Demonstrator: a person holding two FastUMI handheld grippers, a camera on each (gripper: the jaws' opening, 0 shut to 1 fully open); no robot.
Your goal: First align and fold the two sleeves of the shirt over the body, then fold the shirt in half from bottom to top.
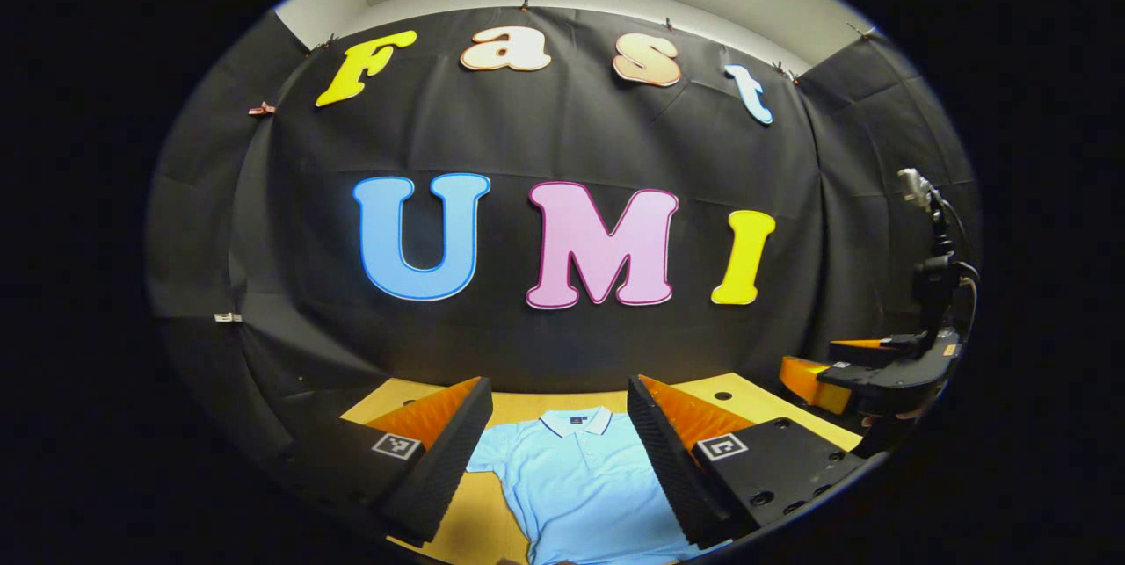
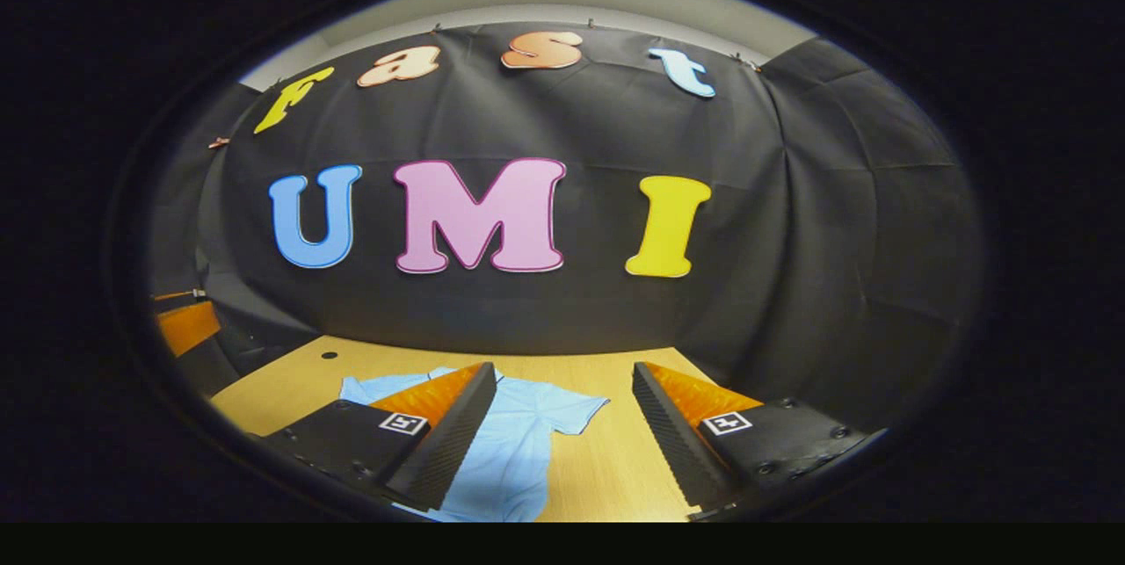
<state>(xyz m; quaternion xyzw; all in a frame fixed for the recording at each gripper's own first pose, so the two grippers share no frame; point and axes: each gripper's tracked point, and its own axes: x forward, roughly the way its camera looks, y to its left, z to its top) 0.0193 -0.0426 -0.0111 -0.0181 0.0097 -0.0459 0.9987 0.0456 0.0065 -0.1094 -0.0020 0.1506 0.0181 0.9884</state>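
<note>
1. In the left gripper view, my left gripper (image 1: 559,451) hangs with fingers spread wide, holding nothing. The light blue shirt (image 1: 576,481) lies flat on the wooden table (image 1: 527,407) just ahead and below, between the fingers, collar (image 1: 576,421) at the far end. The right gripper (image 1: 866,372) floats well off to the right.

2. In the right gripper view, my right gripper (image 2: 562,433) is spread apart and empty. The shirt (image 2: 514,442) lies ahead and left, partly behind the left finger, one sleeve (image 2: 571,411) reaching into the gap.

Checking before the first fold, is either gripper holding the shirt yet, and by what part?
Nothing is held. The left gripper and right gripper are both open above the shirt, which lies flat on the table.
</note>
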